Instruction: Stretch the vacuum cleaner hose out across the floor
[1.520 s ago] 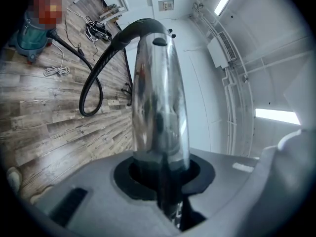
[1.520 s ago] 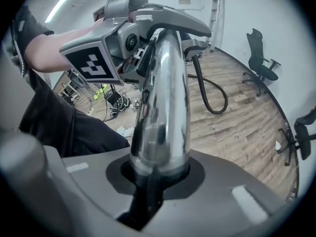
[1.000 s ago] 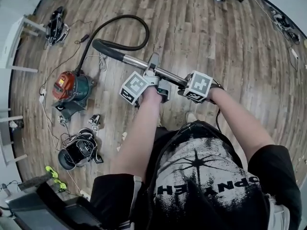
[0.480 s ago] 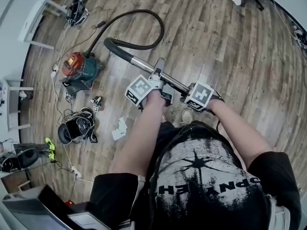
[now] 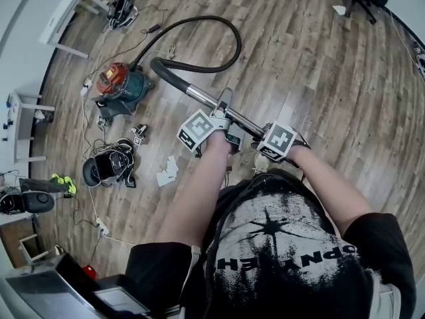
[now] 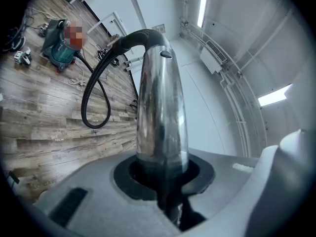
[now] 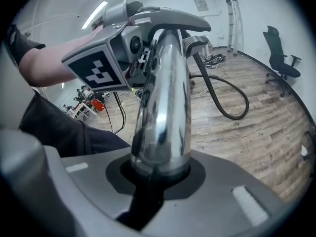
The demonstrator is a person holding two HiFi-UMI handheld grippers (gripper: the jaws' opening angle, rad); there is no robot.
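Hose (image 5: pixel 237 37) lies curled on the floor (image 5: pixel 319 78) near the vacuum cleaner (image 5: pixel 121 85), my left claw (image 5: pixel 222 115) and right claw (image 5: pixel 260 133) both pinching its steel wand (image 5: pixel 202 97), so most stretching remains, I'd say.

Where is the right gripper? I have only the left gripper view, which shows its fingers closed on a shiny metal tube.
Observer: The right gripper is shut on the same metal wand, just behind the left gripper and nearer the person.
Operator: Anything lying near the person's feet?
Observer: White paper scraps lie on the floor, between the person and the vacuum cleaner.
Operator: Any furniture on the other side?
Observer: A black office chair stands near the wall, on the far side of the hose loop from the vacuum cleaner.
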